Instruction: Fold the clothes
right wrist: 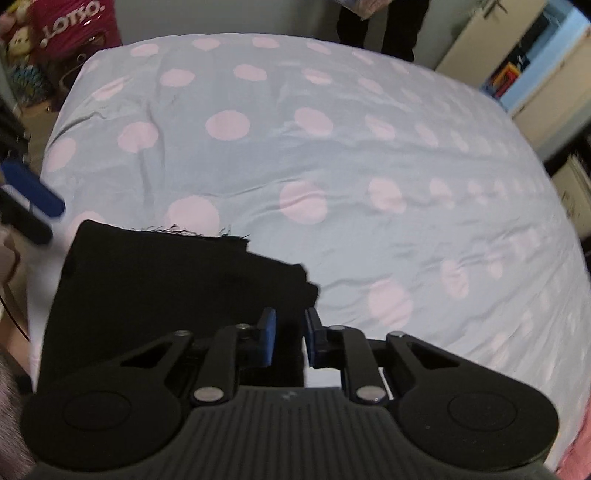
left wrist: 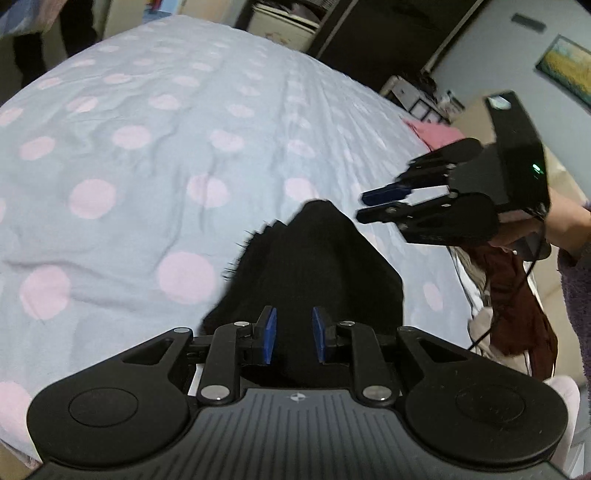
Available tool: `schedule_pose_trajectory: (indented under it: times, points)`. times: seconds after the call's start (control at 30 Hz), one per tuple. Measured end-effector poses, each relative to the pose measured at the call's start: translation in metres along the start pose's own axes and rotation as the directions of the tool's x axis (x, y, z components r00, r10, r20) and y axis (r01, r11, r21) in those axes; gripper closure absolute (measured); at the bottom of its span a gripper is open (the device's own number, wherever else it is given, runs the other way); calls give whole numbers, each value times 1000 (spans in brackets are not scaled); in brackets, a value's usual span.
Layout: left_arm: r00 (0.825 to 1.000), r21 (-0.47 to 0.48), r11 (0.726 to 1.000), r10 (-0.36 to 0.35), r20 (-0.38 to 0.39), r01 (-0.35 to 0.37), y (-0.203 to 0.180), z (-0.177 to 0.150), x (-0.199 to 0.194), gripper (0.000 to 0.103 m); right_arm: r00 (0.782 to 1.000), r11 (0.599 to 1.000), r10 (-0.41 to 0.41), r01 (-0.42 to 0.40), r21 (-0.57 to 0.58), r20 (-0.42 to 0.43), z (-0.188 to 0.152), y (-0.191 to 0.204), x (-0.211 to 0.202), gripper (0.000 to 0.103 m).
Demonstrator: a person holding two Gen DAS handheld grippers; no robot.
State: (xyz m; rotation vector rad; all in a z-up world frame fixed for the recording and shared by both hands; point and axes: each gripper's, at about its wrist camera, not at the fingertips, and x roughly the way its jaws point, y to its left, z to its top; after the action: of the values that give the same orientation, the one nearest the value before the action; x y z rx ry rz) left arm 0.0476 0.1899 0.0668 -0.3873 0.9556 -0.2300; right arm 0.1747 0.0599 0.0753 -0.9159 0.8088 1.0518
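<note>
A black garment [left wrist: 310, 266] lies folded on the bed [left wrist: 147, 147], which has a pale blue sheet with pink dots. One edge of the garment is frayed. My left gripper [left wrist: 293, 334] hovers open over the garment's near end, and black cloth shows below the gap. My right gripper [left wrist: 369, 205] hangs in the air beside the garment's far tip, its blue pads slightly apart. In the right wrist view the black garment [right wrist: 166, 288] fills the lower left. My right gripper [right wrist: 289, 336] is open above its right edge. The left gripper [right wrist: 51, 221] enters at the left edge.
A heap of dark red and white clothes [left wrist: 517, 295] lies off the bed's right side, with pink cloth [left wrist: 432, 133] further back. A person's legs [right wrist: 380, 26] stand at the far bed edge. A red bag [right wrist: 70, 22] and cupboards [right wrist: 535, 74] surround the bed.
</note>
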Motion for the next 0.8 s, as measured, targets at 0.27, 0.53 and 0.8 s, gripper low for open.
schedule_pose_trajectory:
  times: [0.27,0.53,0.8]
  points:
    - [989,-4,997,71,-133,-72,8,-4,46,85,998,989,63,-59,134,-25,11,-12,46,83]
    - [976,-53,995,74,-203,-86,43,-6,77,85,987,974,130,-109,200,-93,17,-16,101,81]
    - [968,-85,994,49,-245,-72,61,-5,95,84,983,956,156,-125,265,-98,19,-22,118,82]
